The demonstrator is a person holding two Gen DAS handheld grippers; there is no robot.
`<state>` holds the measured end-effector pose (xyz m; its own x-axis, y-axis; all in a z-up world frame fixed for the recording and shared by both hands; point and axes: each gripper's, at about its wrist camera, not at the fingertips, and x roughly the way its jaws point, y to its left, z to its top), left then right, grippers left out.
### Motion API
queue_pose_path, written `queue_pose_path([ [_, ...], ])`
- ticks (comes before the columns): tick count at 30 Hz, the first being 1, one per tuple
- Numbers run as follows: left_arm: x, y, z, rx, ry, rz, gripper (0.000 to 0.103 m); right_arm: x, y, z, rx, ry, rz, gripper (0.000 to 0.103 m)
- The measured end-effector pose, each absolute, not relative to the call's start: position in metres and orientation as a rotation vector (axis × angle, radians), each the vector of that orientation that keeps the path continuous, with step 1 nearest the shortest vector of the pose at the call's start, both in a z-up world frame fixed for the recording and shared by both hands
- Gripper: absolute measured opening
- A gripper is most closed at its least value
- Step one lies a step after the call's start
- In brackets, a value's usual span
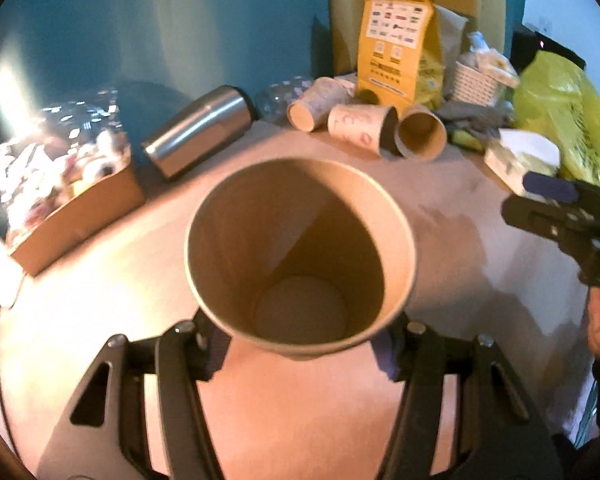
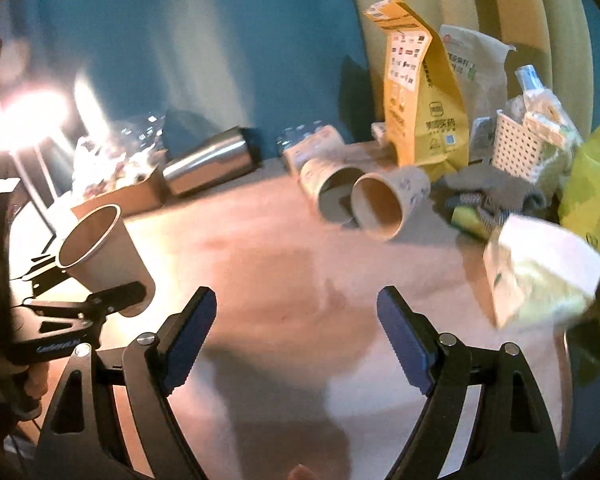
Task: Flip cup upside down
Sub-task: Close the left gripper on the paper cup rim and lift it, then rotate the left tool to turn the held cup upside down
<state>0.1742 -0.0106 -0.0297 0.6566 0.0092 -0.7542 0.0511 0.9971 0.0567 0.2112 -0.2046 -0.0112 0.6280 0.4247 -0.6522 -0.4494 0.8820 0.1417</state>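
Observation:
A brown paper cup (image 1: pixel 300 256) fills the middle of the left wrist view, its mouth tilted toward the camera. My left gripper (image 1: pixel 300 354) is shut on the cup's lower body and holds it above the table. The right wrist view shows the same cup (image 2: pixel 104 256) at the left, tilted, with the left gripper (image 2: pixel 112 300) clamped near its base. My right gripper (image 2: pixel 296 344) is open and empty over the table. It also shows at the right edge of the left wrist view (image 1: pixel 556 204).
Several paper cups (image 2: pixel 384 204) lie on their sides at the back, beside a steel tumbler (image 2: pixel 212 164), a yellow bag (image 2: pixel 424 92) and a white basket (image 2: pixel 516 148). A cardboard box (image 1: pixel 76 204) stands at the left, a tissue pack (image 2: pixel 540 268) at the right.

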Motion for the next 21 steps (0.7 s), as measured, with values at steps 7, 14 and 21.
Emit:
queue_pose_path([
  [7, 0.1, -0.01, -0.04, 0.158, 0.879, 0.07, 0.059, 0.16, -0.19, -0.016, -0.058, 0.761, 0.556, 0.085],
  [14, 0.073, -0.035, -0.059, 0.413, 0.901, 0.104, 0.059, 0.135, -0.188, -0.023, -0.048, 0.774, 0.578, 0.085],
  [21, 0.077, -0.086, -0.082, 0.684, 0.918, 0.059, 0.059, 0.135, -0.217, -0.026, -0.01, 0.773, 0.527, 0.085],
])
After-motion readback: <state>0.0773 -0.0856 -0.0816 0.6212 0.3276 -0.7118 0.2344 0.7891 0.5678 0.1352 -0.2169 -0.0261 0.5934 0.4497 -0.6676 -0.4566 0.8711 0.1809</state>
